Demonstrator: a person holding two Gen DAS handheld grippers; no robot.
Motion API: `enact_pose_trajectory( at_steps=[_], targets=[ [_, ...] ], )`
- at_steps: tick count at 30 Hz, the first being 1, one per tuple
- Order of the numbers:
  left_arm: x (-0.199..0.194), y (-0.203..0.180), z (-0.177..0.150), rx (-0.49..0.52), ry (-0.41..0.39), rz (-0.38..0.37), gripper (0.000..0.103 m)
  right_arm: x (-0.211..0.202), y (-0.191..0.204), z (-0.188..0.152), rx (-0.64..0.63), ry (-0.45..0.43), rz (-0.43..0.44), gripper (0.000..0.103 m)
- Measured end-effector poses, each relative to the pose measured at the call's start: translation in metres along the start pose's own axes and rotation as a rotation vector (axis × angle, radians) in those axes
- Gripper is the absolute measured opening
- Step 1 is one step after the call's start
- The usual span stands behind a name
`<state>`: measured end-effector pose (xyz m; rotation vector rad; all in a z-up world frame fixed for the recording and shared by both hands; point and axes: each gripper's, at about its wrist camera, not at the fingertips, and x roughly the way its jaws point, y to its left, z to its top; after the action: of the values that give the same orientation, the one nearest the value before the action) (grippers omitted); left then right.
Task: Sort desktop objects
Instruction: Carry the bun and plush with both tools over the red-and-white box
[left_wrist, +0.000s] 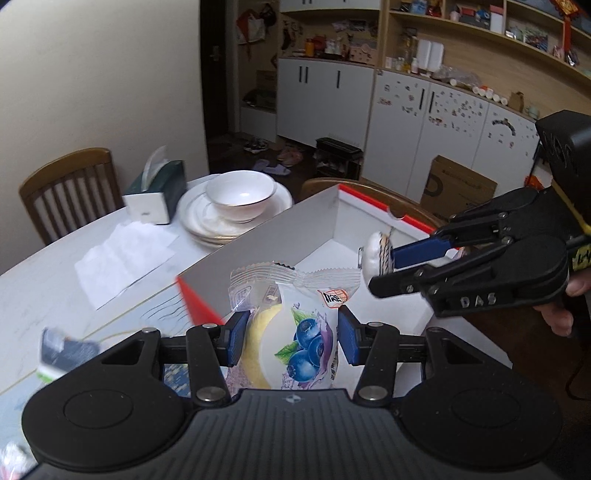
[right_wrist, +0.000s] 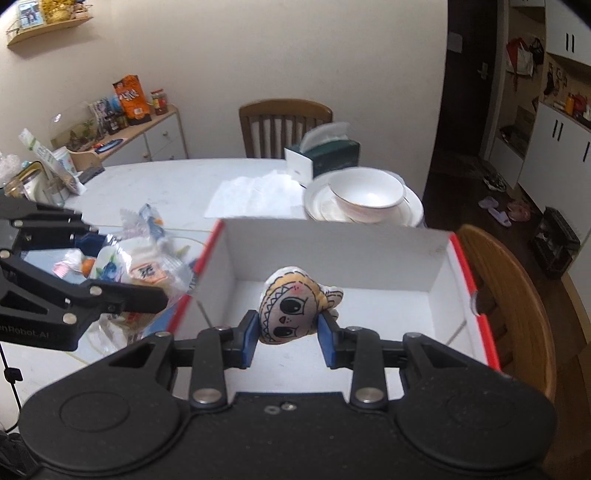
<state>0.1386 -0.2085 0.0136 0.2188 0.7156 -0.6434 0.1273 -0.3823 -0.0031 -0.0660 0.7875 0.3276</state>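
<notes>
Blue rubber pads on the left gripper (left_wrist: 291, 338) press on both sides of a snack packet (left_wrist: 291, 332), a clear-and-white wrapper printed with a cluster of blueberries and green leaves, with a pale yellow cake showing through its left side and a crimped seal at the top. An orange-edged label near the top carries Chinese characters I cannot make out. The packet hangs above the near corner of a white cardboard box (left_wrist: 266, 251) with a red rim, which sits on the pale table (left_wrist: 48, 291). The right gripper (right_wrist: 284, 332) is clamped on a small stuffed doll head (right_wrist: 291, 306), cream cloth with big black eyes, pink cheeks, a zigzag fringe and golden hair, held over the open box (right_wrist: 332, 254), above its white floor. From the left-hand camera, raised letters "DAS" show on the right tool's body; from the right-hand camera, the left tool's side reads "nRobot.AI", cut off at the edge. Beyond the box stand a white bowl (right_wrist: 365, 192) on stacked plates (right_wrist: 413, 214) and a dark green tissue box (right_wrist: 325, 157).
</notes>
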Motion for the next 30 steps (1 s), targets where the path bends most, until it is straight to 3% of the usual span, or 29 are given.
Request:
enact_pose_trajectory(
  at_steps=[12, 30],
  targets=[
    [0.074, -0.017, 0.024, 0.069, 0.111, -0.043, 0.048, 0.022, -0.042, -0.018, -0.013, 0.085, -0.045, 0.033],
    [0.161, -0.017, 0.017, 0.093, 0.344, -0.063, 0.049, 0.077, -0.058, -0.026, -0.134, 0.309, -0.038, 0.033]
  ],
)
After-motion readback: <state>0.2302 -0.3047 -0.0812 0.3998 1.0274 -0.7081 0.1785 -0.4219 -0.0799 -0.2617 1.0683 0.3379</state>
